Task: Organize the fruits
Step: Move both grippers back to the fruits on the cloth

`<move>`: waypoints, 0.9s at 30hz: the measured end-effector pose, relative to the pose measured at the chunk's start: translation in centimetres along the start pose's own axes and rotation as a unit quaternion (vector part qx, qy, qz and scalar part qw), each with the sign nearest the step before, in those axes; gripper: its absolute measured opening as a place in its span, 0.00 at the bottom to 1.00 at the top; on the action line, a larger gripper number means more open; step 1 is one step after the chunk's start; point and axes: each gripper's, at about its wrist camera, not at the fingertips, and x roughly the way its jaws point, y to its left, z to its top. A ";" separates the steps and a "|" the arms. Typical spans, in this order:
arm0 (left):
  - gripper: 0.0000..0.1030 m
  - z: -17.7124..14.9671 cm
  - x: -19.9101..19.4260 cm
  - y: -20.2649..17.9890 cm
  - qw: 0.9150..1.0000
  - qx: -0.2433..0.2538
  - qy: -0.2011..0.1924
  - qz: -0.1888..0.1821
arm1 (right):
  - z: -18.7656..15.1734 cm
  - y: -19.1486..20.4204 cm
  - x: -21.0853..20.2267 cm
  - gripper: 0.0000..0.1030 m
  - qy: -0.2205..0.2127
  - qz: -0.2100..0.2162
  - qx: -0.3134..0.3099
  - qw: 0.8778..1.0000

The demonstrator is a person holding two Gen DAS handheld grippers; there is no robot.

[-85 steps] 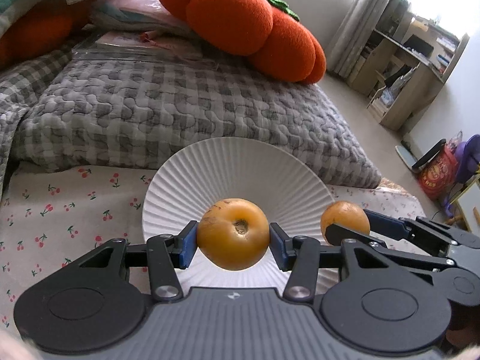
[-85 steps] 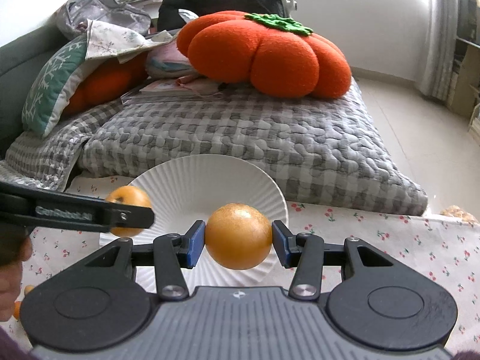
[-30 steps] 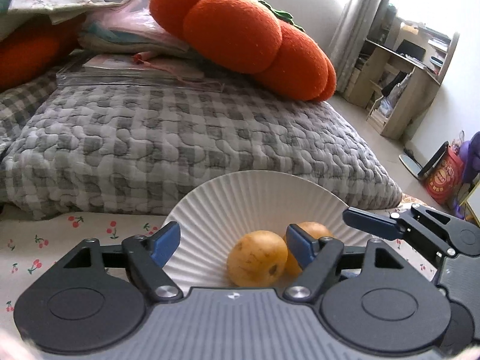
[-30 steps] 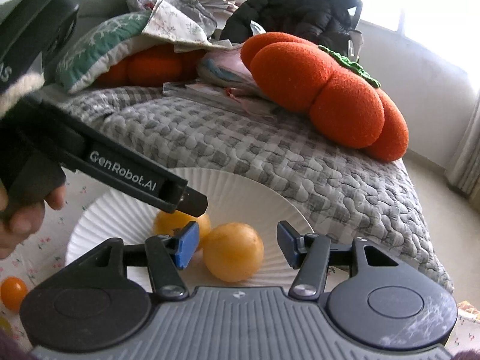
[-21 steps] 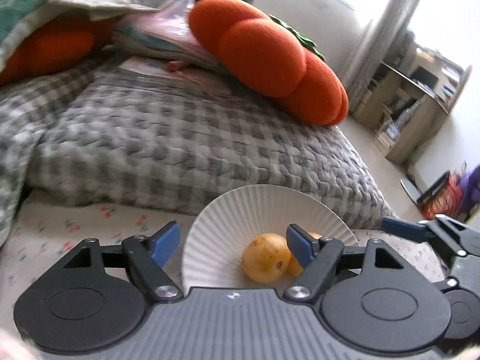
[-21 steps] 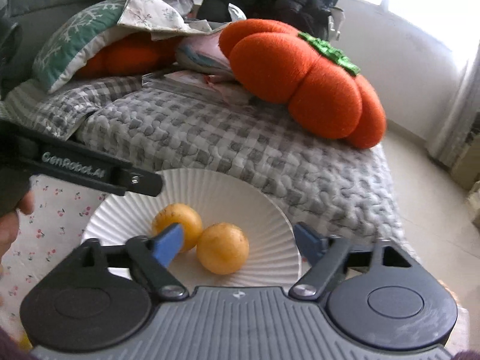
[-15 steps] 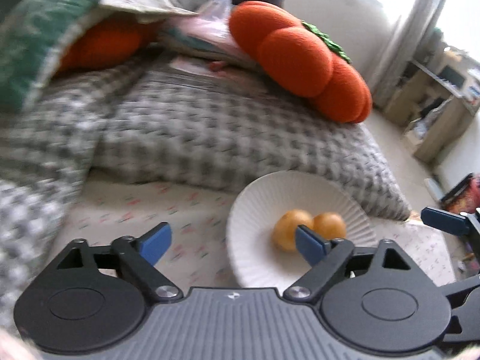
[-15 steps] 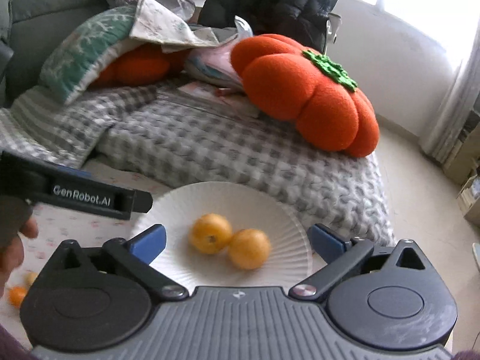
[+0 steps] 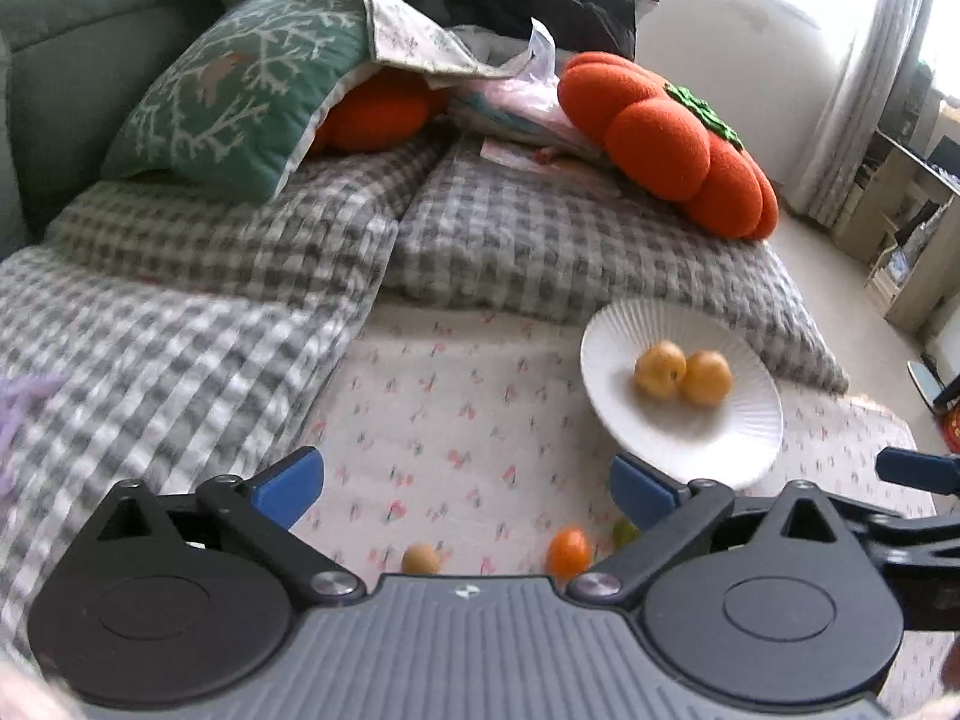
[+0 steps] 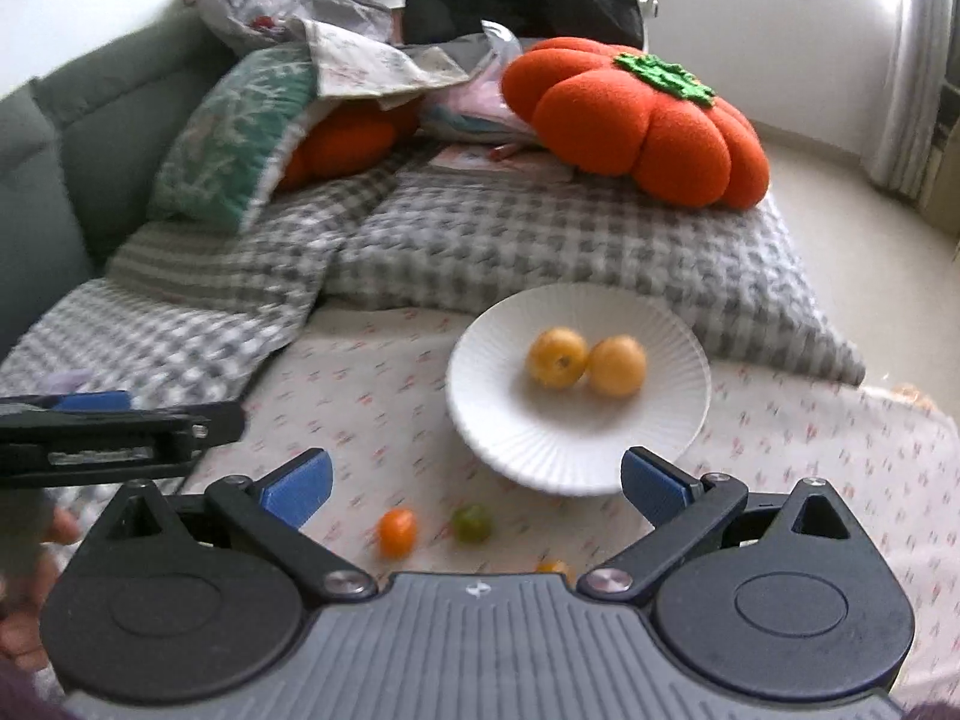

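Observation:
Two yellow-orange fruits (image 9: 660,370) (image 9: 708,378) lie side by side, touching, on the white ribbed plate (image 9: 690,444); the right wrist view shows the same fruits (image 10: 557,357) (image 10: 618,365) on the plate (image 10: 540,438). My left gripper (image 9: 465,486) hangs above the cherry-print cloth, left of the plate, its jaws opening with nothing between them. My right gripper (image 10: 474,483) is open and holds nothing, short of the plate's near rim. Small loose fruits lie on the cloth below: an orange one (image 10: 397,531), a green one (image 10: 472,522) and a tan one (image 9: 420,558).
An orange pumpkin cushion (image 10: 636,120) and a green patterned pillow (image 9: 240,90) rest on the grey checked quilt (image 9: 540,246) behind the plate. A green sofa back (image 10: 72,138) rises at the left. Bare floor (image 10: 870,222) and shelves (image 9: 900,228) are at the right.
Both grippers let go of their fruits on the plate, opened wide and drew back and up. The left one swung left, bringing small loose fruits into view.

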 end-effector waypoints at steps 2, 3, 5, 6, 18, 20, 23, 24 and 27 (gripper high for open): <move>0.94 -1.2 -0.3 0.4 1.000 0.001 0.009 -0.008 | -1.1 0.5 -0.8 1.00 0.006 0.001 -0.010 1.000; 0.94 -1.7 -0.4 0.7 1.000 -0.001 0.012 -0.009 | -1.7 0.8 -1.0 1.00 0.011 -0.001 -0.016 1.000; 0.94 -2.5 -0.5 1.0 1.000 -0.003 0.017 -0.004 | -2.9 1.2 -1.4 1.00 0.022 -0.006 -0.022 0.999; 0.94 -2.7 -0.6 1.1 1.000 -0.001 0.018 -0.007 | -3.5 1.4 -1.5 1.00 0.028 -0.008 -0.023 0.999; 0.94 -4.9 -0.8 -0.1 0.998 0.053 0.027 -0.018 | -6.3 3.2 -1.6 0.98 0.042 0.021 -0.046 0.998; 0.93 -5.1 -0.6 -0.4 0.997 0.059 0.037 -0.022 | -6.7 3.4 -1.7 0.98 0.041 0.020 -0.055 0.997; 0.94 -5.4 0.2 -0.8 0.996 0.065 0.056 -0.036 | -7.2 3.5 -1.3 0.95 0.049 0.018 -0.067 0.996; 0.94 -5.4 0.5 -0.8 0.995 0.063 0.064 -0.042 | -7.3 3.5 -1.1 0.94 0.052 0.018 -0.067 0.996; 0.93 -5.6 1.1 -1.0 0.994 0.059 0.079 -0.053 | -7.7 3.2 -0.5 0.92 0.064 0.018 -0.063 0.996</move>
